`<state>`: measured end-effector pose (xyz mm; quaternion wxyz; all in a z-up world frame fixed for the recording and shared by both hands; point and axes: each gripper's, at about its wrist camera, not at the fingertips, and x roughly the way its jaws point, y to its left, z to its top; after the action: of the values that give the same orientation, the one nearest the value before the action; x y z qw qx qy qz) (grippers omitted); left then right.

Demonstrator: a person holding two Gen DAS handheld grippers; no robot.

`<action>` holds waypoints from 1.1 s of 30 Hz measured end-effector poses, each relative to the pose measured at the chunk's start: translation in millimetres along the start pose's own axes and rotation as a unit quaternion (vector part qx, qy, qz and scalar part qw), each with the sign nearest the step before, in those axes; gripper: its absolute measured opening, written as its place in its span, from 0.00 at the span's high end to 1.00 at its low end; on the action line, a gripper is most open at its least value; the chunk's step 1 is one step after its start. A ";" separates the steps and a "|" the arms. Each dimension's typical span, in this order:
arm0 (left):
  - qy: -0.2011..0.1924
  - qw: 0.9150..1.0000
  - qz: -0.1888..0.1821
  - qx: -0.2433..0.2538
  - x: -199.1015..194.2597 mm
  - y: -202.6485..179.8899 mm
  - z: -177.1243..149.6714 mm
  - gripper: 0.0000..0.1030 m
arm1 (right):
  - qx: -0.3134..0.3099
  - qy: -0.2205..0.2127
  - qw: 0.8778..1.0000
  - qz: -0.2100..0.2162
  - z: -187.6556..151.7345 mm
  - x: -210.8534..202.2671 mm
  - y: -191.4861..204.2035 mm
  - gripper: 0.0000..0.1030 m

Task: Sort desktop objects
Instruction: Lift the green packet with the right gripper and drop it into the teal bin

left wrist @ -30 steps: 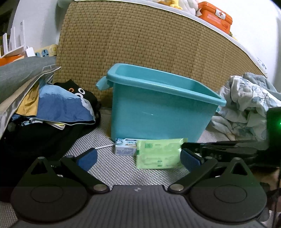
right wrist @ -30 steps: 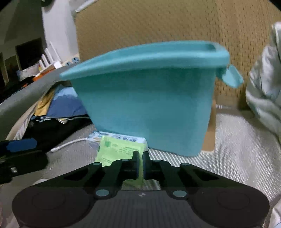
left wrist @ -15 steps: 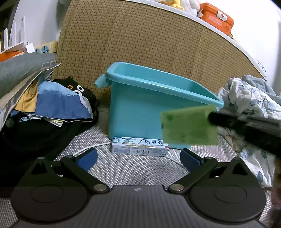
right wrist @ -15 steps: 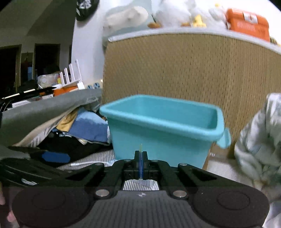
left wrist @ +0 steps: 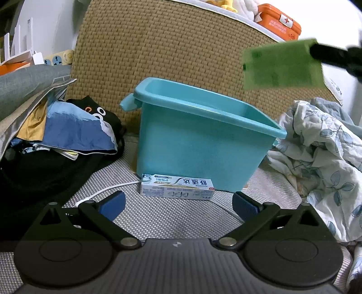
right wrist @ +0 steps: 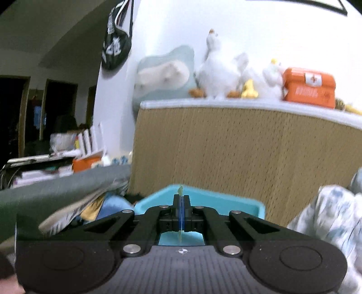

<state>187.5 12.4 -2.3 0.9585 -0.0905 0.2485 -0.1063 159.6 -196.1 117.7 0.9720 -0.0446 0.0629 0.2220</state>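
While the right gripper (right wrist: pixel 181 204) pinches a green packet (left wrist: pixel 281 65) between its fully closed fingers, the packet hangs in the air well above the teal bin (left wrist: pixel 203 135) and toward the bin's right end, against the woven tan panel (left wrist: pixel 172 52) behind it. Seen from the left wrist, the packet is a flat, soft-edged rectangle of pale green, blurred, with darker green smudges of print that cannot be read; the dark fingers grip it at its upper right corner. From the right wrist it shows only edge-on — a thin yellowish-green sliver clamped between the blue pads, with the bin's rim below and beyond it. The left gripper (left wrist: pixel 178 201) is low in front of the bin, its blue-padded fingers spread wide and holding nothing. Between those fingers and touching the bin's front wall lies a toothpaste box (left wrist: pixel 177 186), white and silver with a teal end and Chinese lettering, long side along the bin. A white cable (left wrist: pixel 106 190) runs on the grey mesh surface (left wrist: pixel 172 217) just left of the box. Left of the bin is a heap of dark and blue clothes (left wrist: pixel 67 133); right of it — a crumpled leaf-print sheet (left wrist: pixel 323 156). An orange first-aid case (left wrist: pixel 279 21) sits on the ledge above the panel.
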 end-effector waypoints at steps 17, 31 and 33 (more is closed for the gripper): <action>0.004 1.000 -0.017 -0.005 2.0 -2.3 -0.1 0.00 | 0.028 0.032 0.998 -0.053 -1.4 73.9 -32.1 1.00; 0.010 1.000 -0.020 -0.005 4.7 -4.2 -2.2 0.00 | 0.067 0.078 0.993 -0.062 -20.8 96.4 -47.7 0.99; 0.011 1.000 -0.020 -0.006 4.8 -4.5 -2.7 0.00 | 0.071 0.077 0.992 -0.064 -21.6 95.9 -49.9 0.99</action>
<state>189.5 6.5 -5.8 0.9528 -0.0998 0.2579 -0.1253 264.9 -202.5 85.7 0.9771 0.0040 0.1504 0.1506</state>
